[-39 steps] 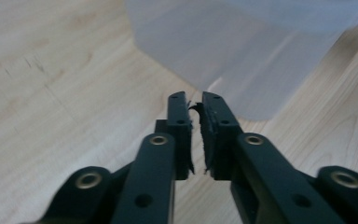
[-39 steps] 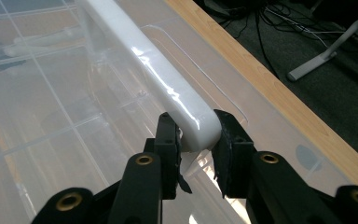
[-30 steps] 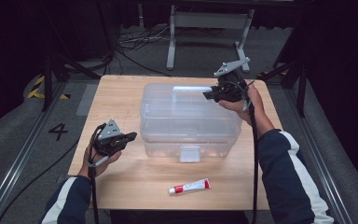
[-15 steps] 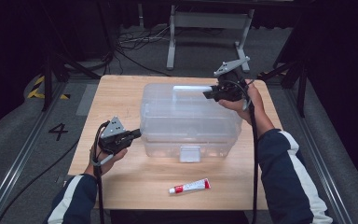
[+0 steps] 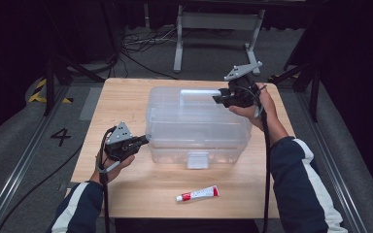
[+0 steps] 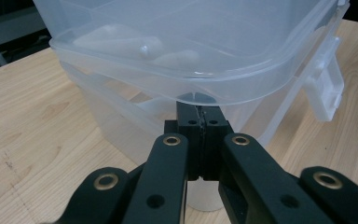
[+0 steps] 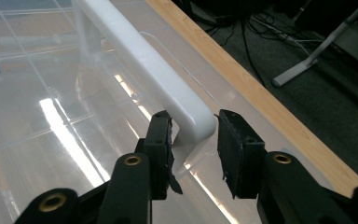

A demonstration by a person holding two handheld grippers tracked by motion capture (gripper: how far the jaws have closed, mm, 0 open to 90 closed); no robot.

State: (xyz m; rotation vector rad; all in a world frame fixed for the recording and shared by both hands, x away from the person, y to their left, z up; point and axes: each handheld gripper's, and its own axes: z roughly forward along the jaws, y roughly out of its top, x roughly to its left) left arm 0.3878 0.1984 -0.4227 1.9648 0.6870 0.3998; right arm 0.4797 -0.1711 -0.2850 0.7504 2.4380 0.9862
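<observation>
The clear box [image 5: 196, 124] sits mid-table; the right gripper [image 7: 193, 140] has just opened around its white handle [image 7: 144, 60]; the left gripper [image 6: 199, 123], pinched shut, pokes under the lid's [image 6: 168, 79] edge, maybe to lift it.

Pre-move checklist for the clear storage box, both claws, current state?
1. Left claw shut, tips under the lid rim of the clear storage box: ok.
2. Right claw around the white carry handle: ok; its jaws have just been opening, pads not pressing.
3. Front latch released: cannot tell.
4. Toothpaste tube lying apart from the box: ok.
5. Box sitting flat on the wooden table: ok.
</observation>
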